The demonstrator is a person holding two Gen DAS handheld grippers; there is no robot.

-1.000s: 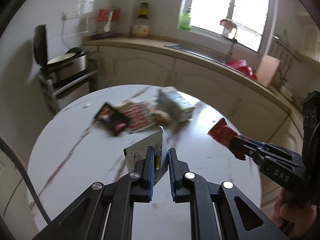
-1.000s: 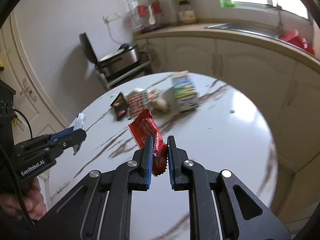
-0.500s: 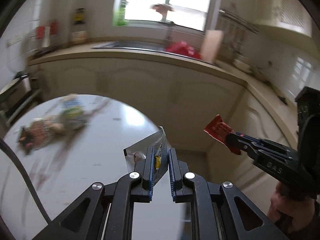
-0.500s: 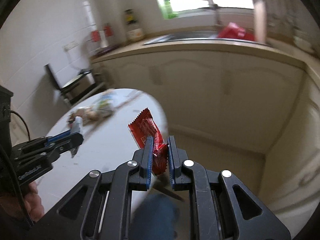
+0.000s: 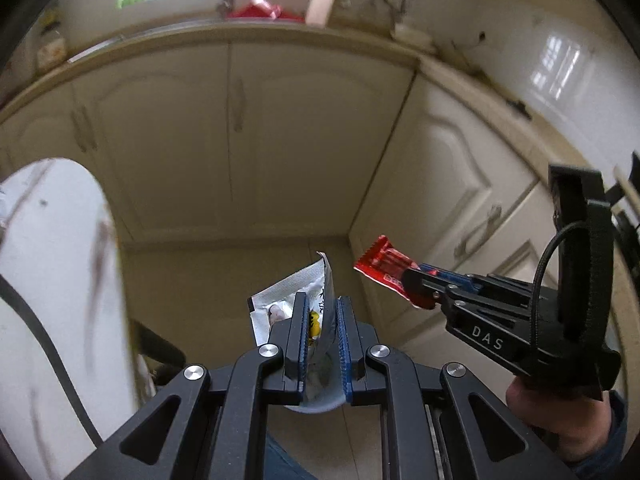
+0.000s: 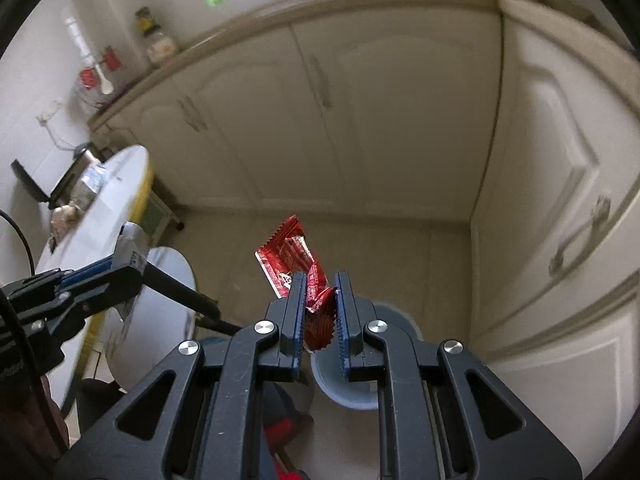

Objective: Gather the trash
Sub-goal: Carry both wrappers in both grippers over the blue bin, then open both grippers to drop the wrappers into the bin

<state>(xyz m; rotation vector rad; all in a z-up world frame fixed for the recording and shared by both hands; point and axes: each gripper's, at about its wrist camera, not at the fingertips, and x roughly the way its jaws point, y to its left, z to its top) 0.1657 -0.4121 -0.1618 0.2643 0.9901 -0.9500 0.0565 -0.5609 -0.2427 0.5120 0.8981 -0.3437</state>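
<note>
Both hands have swung away from the table (image 5: 52, 264), which was right in front a moment ago and now sits off at 9 o'clock. The left hand-held gripper (image 5: 322, 336) is still closed on the white wrapper (image 5: 288, 300). The right hand-held gripper (image 6: 320, 312) still pinches the red wrapper (image 6: 290, 258). A grey bin (image 6: 394, 320) now shows on the floor just under them, so dropping the trash in looks like the next step.

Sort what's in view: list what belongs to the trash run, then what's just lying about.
Part of the job:
- red wrapper, pinched by the right gripper
- white sachet, pinched by the left gripper
- grey bin on the floor below
- leftover packets on the round table

Just lying about:
- jar on the counter
- cabinet doors
</note>
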